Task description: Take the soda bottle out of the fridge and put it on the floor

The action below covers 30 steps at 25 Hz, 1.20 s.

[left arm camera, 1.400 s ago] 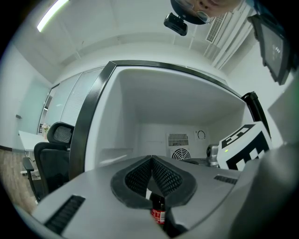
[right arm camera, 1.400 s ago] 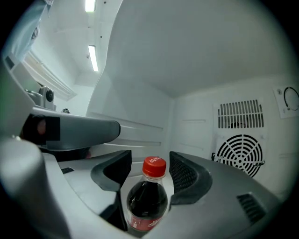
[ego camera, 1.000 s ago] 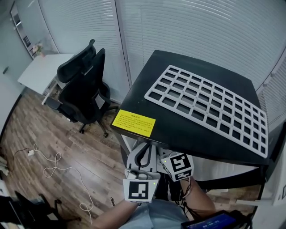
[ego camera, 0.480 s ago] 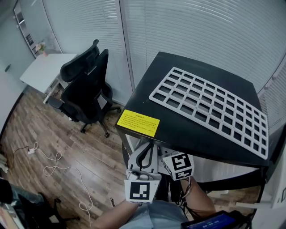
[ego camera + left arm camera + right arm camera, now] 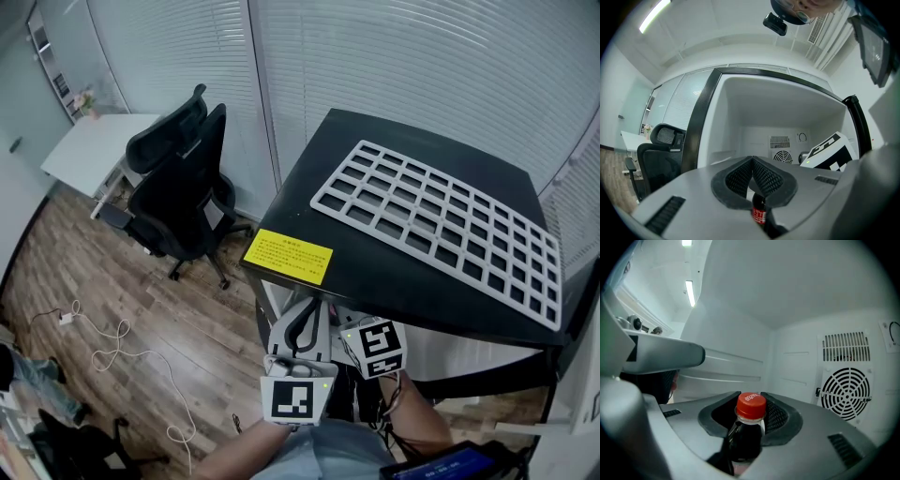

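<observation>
Inside the fridge (image 5: 394, 272), the soda bottle (image 5: 749, 427) stands upright, dark liquid under a red cap (image 5: 751, 406). The right tool (image 5: 750, 398) has it by the neck: its jaws have just been closing, and the two black pads now sit against the bottle on either side just below the cap. Behind the bottle, the white back wall carries a round fan grille (image 5: 846, 392) with a slatted vent (image 5: 847, 347) above it.

The left tool (image 5: 752, 159) is level at the fridge mouth, its jaws clenched tip to tip with nothing between them. Through the gap beneath its pads shows a piece of the bottle with a red label, further in. The right tool's marker cube (image 5: 829, 150) shows at its right, reaching into the cavity.

From the head view, both tools point under the front edge of the fridge's black top, close together. A white grid rack (image 5: 439, 223) lies flat on that top, and a yellow sticker (image 5: 287, 256) is stuck near the front corner. To the left, a black office chair (image 5: 178, 187) stands on the wooden floor (image 5: 141, 300) beside a white table (image 5: 94, 145). A pale cable (image 5: 112, 342) trails loosely across the boards. Closed blinds (image 5: 422, 66) cover the wall behind.
</observation>
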Motion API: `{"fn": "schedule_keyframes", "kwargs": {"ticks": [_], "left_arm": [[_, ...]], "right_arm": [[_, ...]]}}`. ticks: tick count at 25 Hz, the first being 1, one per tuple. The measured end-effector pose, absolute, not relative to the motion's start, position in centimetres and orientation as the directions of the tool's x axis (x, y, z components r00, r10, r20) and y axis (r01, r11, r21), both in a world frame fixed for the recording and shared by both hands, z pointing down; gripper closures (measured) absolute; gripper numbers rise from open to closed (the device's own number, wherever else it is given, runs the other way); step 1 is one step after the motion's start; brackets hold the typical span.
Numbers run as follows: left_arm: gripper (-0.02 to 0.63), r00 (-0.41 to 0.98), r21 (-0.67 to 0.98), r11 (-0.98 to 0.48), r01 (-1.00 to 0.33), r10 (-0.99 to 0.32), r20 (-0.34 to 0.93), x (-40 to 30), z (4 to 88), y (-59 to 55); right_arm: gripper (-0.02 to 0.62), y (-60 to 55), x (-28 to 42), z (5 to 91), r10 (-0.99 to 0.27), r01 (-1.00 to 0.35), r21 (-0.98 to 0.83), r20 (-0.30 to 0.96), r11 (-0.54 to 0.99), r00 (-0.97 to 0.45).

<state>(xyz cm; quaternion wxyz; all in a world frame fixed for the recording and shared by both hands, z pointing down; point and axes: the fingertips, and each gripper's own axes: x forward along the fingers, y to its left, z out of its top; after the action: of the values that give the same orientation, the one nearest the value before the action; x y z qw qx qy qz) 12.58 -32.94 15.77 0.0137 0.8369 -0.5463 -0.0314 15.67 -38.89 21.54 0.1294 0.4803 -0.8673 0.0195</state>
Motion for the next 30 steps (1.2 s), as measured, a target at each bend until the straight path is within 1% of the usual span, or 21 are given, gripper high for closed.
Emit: {"fn": "schedule_keyframes", "kwargs": {"ticks": [19,30], "left_arm": [[0.591,0.427,0.046,-0.429,-0.902,-0.903,-0.039,12.3,15.5,-32.3],[0.591,0.457,0.059,-0.46,-0.886,-0.887,-0.061,12.7,14.7,-31.7]], "right_arm": [[0.466,-37.1,16.6,21.3,-0.858,-0.862,0.106,0.212,0.496,-0.468],[0.468,-35.6,17.9,19.0,-0.888,-0.885,0.126,0.172,0.448,-0.426]]}}
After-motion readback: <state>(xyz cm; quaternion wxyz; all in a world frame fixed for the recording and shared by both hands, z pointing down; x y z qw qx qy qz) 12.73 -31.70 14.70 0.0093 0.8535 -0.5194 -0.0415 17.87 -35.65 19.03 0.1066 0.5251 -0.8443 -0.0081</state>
